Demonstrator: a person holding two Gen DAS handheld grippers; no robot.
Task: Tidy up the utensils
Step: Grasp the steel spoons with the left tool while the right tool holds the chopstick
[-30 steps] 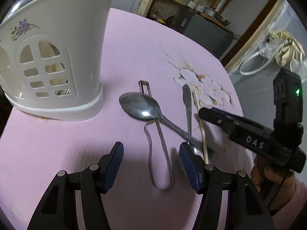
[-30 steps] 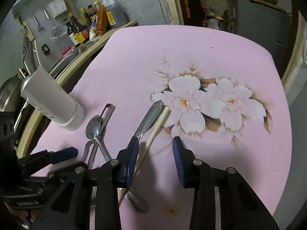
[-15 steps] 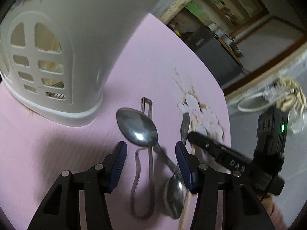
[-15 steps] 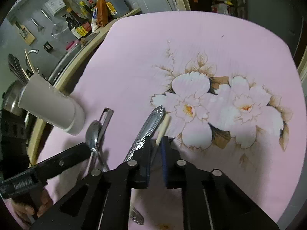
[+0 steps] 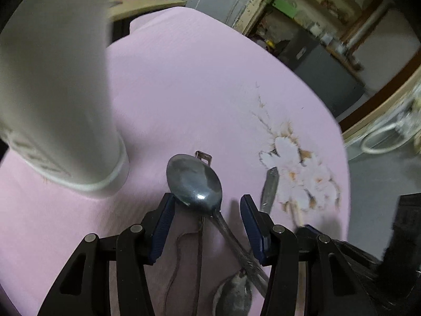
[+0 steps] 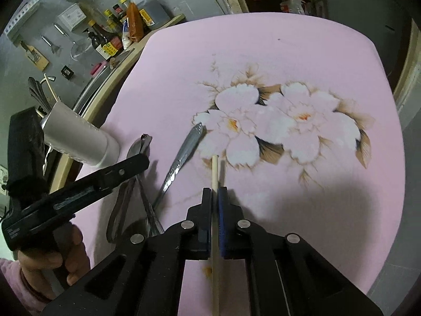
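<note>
Right gripper (image 6: 214, 194) pinches the wooden chopstick (image 6: 214, 169) mid-length, near the table's (image 6: 315, 210) front edge; light, stiff, likely to pivot. Left gripper (image 5: 205, 214), jaws closing, straddles the spoon's (image 5: 194, 181) neck untouched; smooth steel, probably slippery. Farther left: white utensil holder (image 5: 58, 100).

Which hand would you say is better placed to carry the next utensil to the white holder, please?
Right. The right tool is already shut on the wooden chopstick, ready to lift. The left tool is nearer the white holder but only straddles the spoon, its jaws closing and not yet gripping.
</note>
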